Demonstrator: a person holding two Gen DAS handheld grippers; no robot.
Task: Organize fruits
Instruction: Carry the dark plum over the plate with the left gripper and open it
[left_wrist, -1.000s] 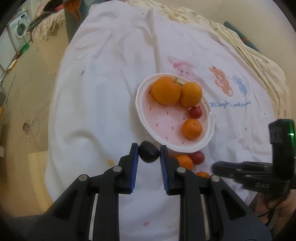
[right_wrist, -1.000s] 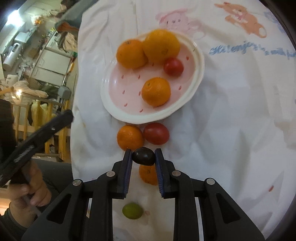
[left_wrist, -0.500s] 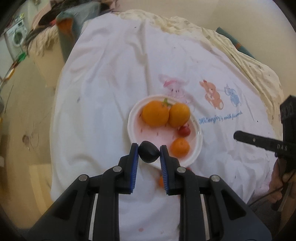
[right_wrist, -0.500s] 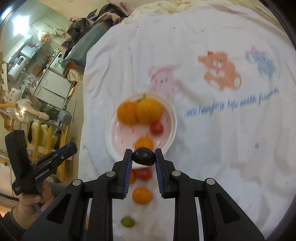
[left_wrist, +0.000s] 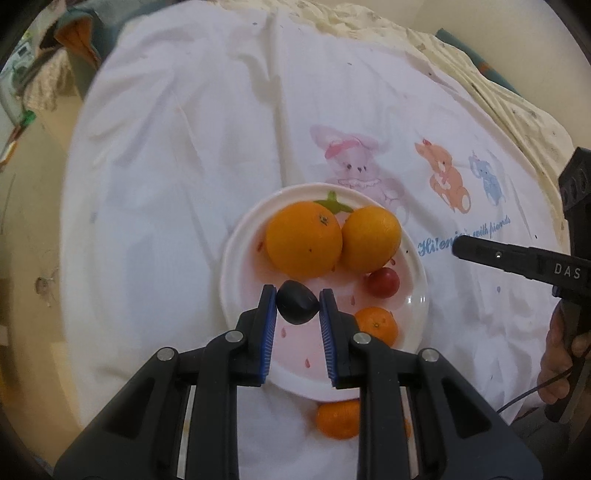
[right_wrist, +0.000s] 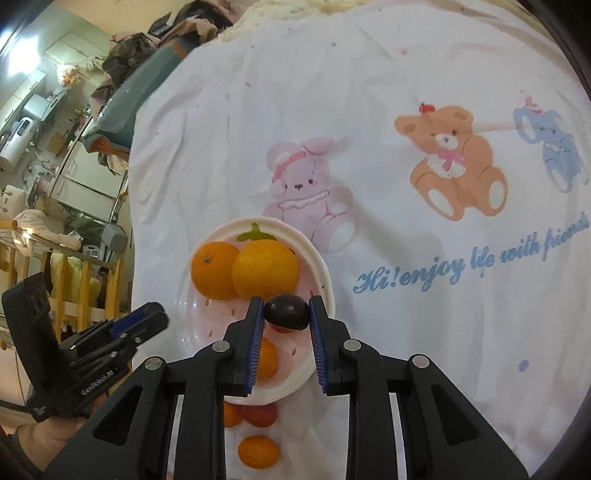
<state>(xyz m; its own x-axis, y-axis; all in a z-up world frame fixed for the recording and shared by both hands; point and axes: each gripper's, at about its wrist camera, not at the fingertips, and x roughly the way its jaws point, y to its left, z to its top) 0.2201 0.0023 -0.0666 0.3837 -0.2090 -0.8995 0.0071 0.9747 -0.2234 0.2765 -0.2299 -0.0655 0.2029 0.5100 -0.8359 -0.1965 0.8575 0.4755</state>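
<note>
Left gripper (left_wrist: 297, 308) jaws pinching dark plum (left_wrist: 297, 302); right gripper (right_wrist: 286, 314) jaws pinching second dark plum (right_wrist: 287, 311). Both poised above plate (left_wrist: 236, 266), oranges (left_wrist: 303, 240) just beyond jaws. Lower onto bare plate patch before releasing; avoid nudging oranges.

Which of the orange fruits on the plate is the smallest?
The little mandarin at the plate's near edge, beside the red tomato. The two big oranges sit touching at the far side and are clearly larger.
</note>
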